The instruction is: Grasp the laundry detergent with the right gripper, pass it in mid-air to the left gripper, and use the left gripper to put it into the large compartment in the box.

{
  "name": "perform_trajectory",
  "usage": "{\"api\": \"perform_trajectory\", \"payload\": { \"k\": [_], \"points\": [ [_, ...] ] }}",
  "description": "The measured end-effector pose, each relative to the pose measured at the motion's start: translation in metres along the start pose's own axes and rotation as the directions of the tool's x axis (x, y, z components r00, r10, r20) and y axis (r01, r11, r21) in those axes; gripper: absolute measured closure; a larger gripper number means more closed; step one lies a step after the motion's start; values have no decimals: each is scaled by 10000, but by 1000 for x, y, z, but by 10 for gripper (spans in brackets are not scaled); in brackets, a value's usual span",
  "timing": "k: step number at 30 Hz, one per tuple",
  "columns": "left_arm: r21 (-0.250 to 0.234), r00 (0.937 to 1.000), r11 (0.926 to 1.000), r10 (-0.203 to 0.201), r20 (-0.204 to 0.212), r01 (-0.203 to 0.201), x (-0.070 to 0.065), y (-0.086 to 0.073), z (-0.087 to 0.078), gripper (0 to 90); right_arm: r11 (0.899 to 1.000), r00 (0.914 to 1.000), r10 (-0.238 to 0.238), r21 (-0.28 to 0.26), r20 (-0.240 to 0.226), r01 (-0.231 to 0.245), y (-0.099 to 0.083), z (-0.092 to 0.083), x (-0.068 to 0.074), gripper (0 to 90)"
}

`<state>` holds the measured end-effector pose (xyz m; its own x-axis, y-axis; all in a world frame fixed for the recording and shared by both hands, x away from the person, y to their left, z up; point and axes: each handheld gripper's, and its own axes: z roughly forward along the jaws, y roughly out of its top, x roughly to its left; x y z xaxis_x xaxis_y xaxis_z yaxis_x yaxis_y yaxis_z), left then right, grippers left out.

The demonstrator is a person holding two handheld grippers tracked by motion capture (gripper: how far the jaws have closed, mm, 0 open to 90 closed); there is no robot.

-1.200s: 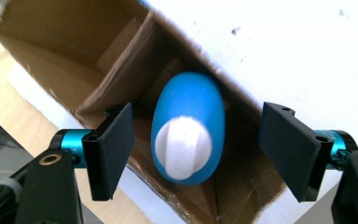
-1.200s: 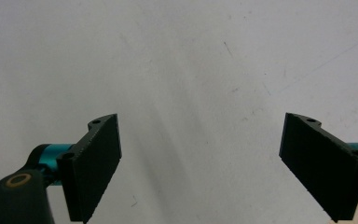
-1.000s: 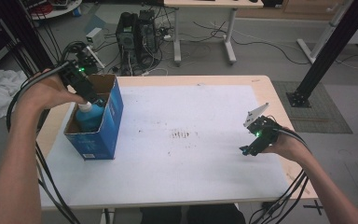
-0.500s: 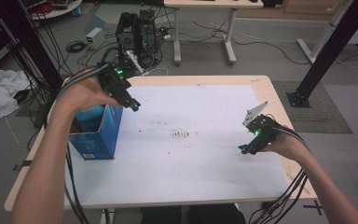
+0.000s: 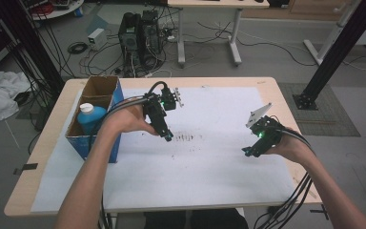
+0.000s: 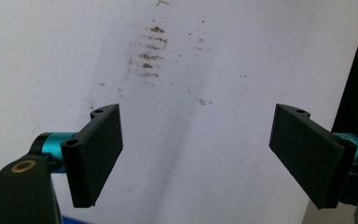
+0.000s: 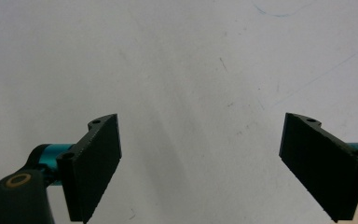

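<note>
A blue cardboard box [image 5: 100, 138] stands on the table's left side, and a blue bottle with a white cap [image 5: 91, 116] sits upright inside it. My left gripper [image 5: 167, 137] hangs over the middle of the white sheet [image 5: 205, 167], to the right of the box, jaws pointing down. In the left gripper view the left gripper [image 6: 196, 158] is open and empty above dark smudges [image 6: 147, 53]. My right gripper [image 5: 249, 151] rests low at the sheet's right side. The right gripper [image 7: 200, 163] is open in its own view, with bare white sheet between its jaws.
The dark smudges [image 5: 183, 138] mark the sheet's middle, just right of the left gripper. The wooden table edge [image 5: 286, 114] runs close behind the right hand. Computer towers [image 5: 140, 33], cables and a black frame leg [image 5: 324, 62] stand on the floor beyond the table.
My left gripper has risen from the box, where it was at the bottle, and swung right to the sheet's middle, empty. The bottle stays in the box. The right gripper has not moved.
</note>
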<state>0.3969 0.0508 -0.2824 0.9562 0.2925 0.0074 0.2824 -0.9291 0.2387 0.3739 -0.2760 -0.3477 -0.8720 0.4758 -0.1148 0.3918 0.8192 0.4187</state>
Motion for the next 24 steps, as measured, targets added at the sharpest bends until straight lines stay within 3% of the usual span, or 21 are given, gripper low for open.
{"api": "perform_trajectory", "payload": {
  "k": [3,8,10,12,14,15,17,18,24],
  "points": [
    [203,10000,9998,14,64,-16,-2,0,17,174,9999,9999,154,62,50,-154,-1,0,1,120],
    [261,9996,9996,-47,-262,54,-6,-2,30,174,9998,9998,193,94,80,-194,-1,-1,1,119],
    [148,9994,9998,-151,-302,156,-8,-3,32,174,9996,9997,239,129,90,-241,-1,-2,1,120],
    [174,9997,9998,-90,-238,95,-10,-3,33,174,9997,9996,-227,-129,169,230,0,-1,-2,120],
    [240,9995,9997,6,-301,1,-10,-3,33,174,10000,9999,30,53,164,-30,1,-2,-1,120],
    [238,9995,9997,-81,-322,89,-11,-4,33,174,9997,9996,-217,-98,197,219,2,-1,-3,119],
    [198,9994,9998,-61,-345,68,-12,-4,32,174,9996,9995,-267,-121,192,269,3,-1,-2,120],
    [131,9994,9998,-133,-324,138,-12,-4,32,174,9999,9998,-112,-41,175,113,3,-2,-1,120],
    [164,9995,9999,-23,-302,28,-12,-5,31,174,9998,9996,-181,-53,204,182,5,-3,1,120]
  ]
}}
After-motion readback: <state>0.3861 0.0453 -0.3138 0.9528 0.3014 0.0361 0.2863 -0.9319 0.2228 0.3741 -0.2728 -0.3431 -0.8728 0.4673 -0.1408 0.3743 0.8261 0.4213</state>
